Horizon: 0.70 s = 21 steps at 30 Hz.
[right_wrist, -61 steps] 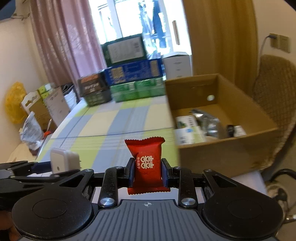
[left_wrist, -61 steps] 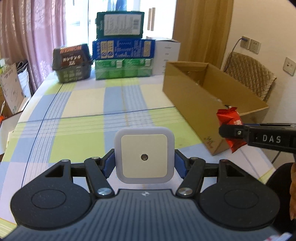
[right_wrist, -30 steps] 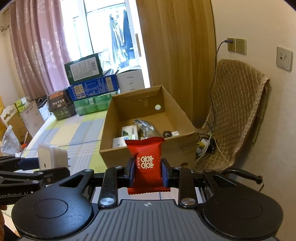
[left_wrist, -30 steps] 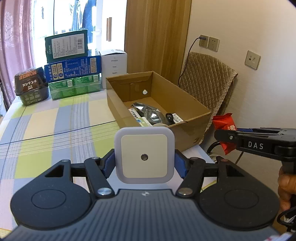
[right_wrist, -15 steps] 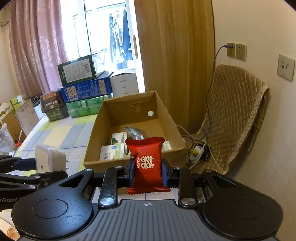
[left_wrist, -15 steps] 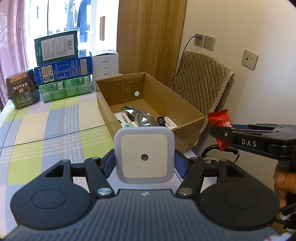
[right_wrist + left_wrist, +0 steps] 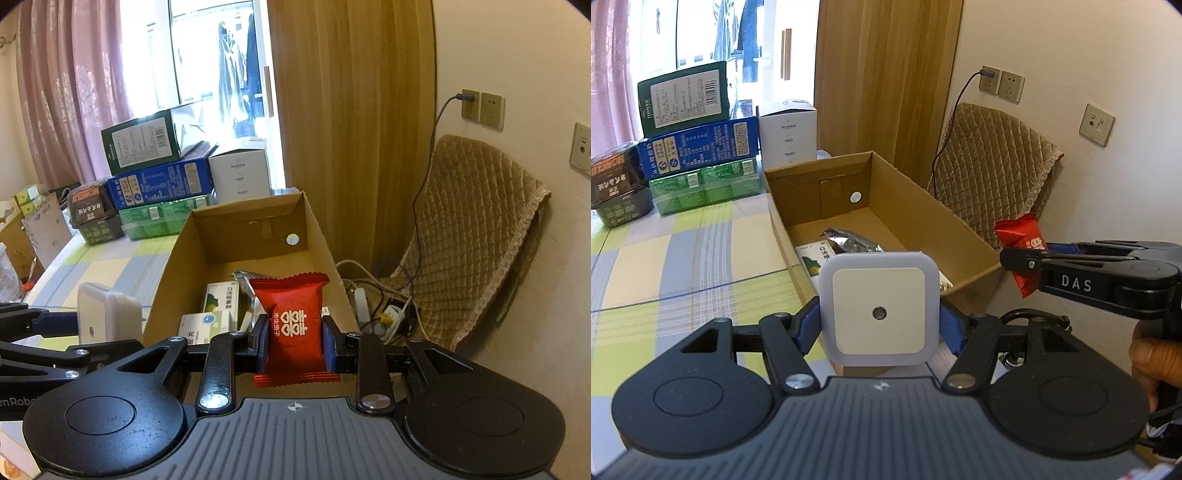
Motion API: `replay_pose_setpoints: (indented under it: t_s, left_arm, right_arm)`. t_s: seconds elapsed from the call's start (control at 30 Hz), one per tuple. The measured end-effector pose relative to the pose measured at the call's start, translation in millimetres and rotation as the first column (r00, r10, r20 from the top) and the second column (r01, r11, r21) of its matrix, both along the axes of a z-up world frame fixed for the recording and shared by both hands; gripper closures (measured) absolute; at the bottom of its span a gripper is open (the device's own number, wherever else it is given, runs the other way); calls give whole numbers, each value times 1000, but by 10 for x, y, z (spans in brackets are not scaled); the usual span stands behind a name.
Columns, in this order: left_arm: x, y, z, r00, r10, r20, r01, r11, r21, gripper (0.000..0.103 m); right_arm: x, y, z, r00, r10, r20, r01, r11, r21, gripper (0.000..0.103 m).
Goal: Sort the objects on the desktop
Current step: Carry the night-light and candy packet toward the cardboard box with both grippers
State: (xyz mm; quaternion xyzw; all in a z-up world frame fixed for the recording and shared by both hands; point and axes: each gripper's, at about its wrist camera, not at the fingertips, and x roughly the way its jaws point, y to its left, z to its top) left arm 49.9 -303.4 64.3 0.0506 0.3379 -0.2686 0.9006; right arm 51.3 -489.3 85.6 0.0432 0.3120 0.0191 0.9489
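Left tongs [image 7: 879, 325]: your blue pads are clamped on both sides of the white square night light [image 7: 880, 309], jaws about half apart, its flat face turned back at you.
Right tongs [image 7: 294, 345]: you have them closed narrowly on the red candy packet [image 7: 291, 326], which stands upright between the pads with its crimped top above them.
Cardboard box [image 7: 173, 266]: open-topped, just ahead of and below both tongs; your right tongs are over its near end, your left tongs at its near left corner.
Box contents: a crinkled silver pouch [image 7: 849, 240] and green-and-white cartons [image 7: 221, 299] lie on its floor, beyond the candy packet.
Surface [image 7: 683, 251]: checked cloth in yellow, blue and white, to the left of your left tongs.
Stacked boxes [image 7: 698, 147]: green, blue and dark cartons at the far end of the surface, well apart from both tongs.
Chair [image 7: 476, 229]: quilted tan cover, to the right of your right tongs, against the wall.
Your right hand [image 7: 1152, 358]: fingers wrapped round the grip.
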Motion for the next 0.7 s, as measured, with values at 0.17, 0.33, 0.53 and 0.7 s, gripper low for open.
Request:
replay_pose_setpoints:
  t_s: [0.17, 0.33, 0.53, 0.7]
  left_arm:
    - [183, -95, 13, 1000, -6, 0, 6, 1000, -6, 42]
    - [356, -172, 21, 1000, -15, -3, 15, 1000, -18, 42]
    - [546, -216, 4, 1000, -15, -10, 14, 1000, -24, 42]
    - [775, -224, -1, 1000, -3, -25, 3, 999, -33, 42]
  right_arm:
    - [177, -21, 24, 1000, 8, -6, -8, 1000, -10, 77]
    - [326, -35, 48, 1000, 14, -5, -15, 1000, -28, 77]
    - [558, -20, 43, 999, 39, -15, -40, 998, -44, 77]
    - [811, 15, 53, 998, 60, -14, -60, 997, -49, 77]
